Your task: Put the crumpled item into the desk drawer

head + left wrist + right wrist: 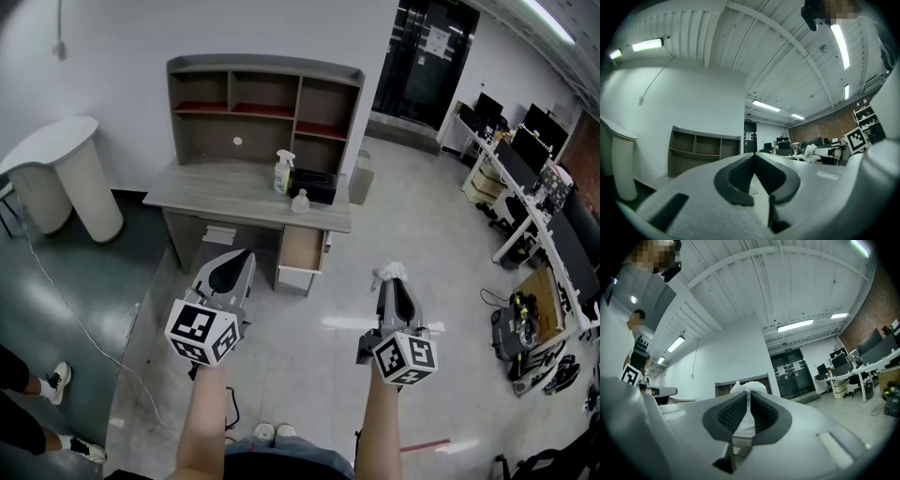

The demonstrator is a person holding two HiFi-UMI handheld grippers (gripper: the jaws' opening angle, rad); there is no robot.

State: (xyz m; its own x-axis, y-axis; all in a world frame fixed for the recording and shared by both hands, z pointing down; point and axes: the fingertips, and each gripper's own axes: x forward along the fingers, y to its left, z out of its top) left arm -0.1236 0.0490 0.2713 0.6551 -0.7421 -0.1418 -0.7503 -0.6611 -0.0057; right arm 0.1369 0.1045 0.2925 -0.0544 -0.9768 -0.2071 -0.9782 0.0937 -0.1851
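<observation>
My right gripper (pixel 391 281) is shut on a white crumpled item (pixel 387 273), which sticks out past the fingertips; in the right gripper view the crumpled item (pixel 748 388) shows pinched between the ribbed pads. My left gripper (pixel 236 262) is shut with nothing in it, and in the left gripper view its gripper (pixel 753 157) points up toward the room. Ahead stands the grey desk (pixel 212 194) with its open drawer (pixel 301 251) pulled out at the front right. Both grippers hover over the floor, short of the desk.
On the desk stand a spray bottle (pixel 282 172), a small clear bottle (pixel 300 201) and a black box (pixel 314 185). A shelf hutch (pixel 262 105) rises behind. A white round stand (pixel 63 172) is at left, a cable (pixel 79 323) trails on the floor, and office desks (pixel 525 202) line the right.
</observation>
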